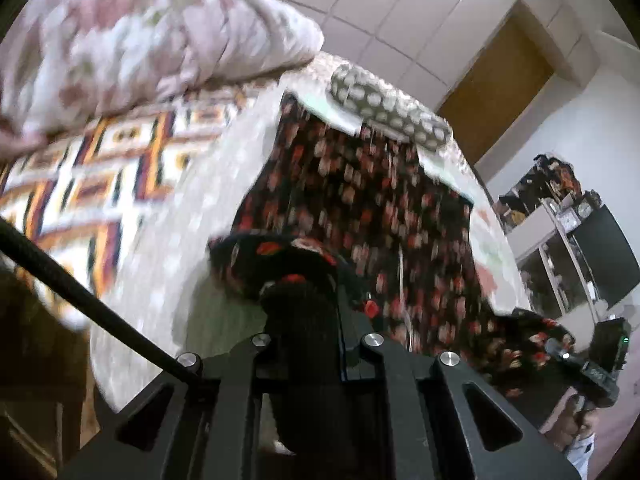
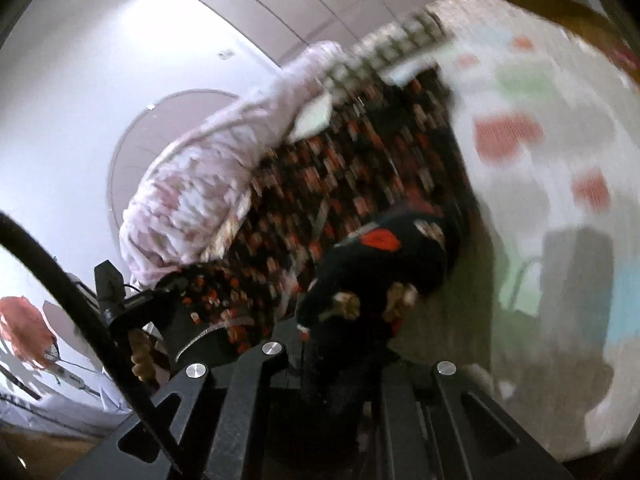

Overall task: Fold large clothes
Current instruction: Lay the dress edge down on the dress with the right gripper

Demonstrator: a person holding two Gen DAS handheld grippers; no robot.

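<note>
A large black garment with a red flower print point(image 1: 360, 200) lies spread on the bed, its near edge lifted. My left gripper point(image 1: 308, 304) is shut on a bunched corner of it, the cloth wrapped over the fingers. In the right wrist view the same garment point(image 2: 340, 168) stretches away, blurred. My right gripper point(image 2: 360, 312) is shut on another bunched corner of it point(image 2: 384, 248). In the left wrist view the other gripper point(image 1: 592, 364) shows at the far right with cloth hanging from it.
A pale bedsheet with coloured patches point(image 2: 540, 140) covers the bed. A pink flowered quilt point(image 1: 140, 40) and a patterned blanket point(image 1: 100, 168) lie at the left. A spotted pillow point(image 1: 388, 108) sits at the head. Shelves and a dark screen point(image 1: 600, 248) stand at the right.
</note>
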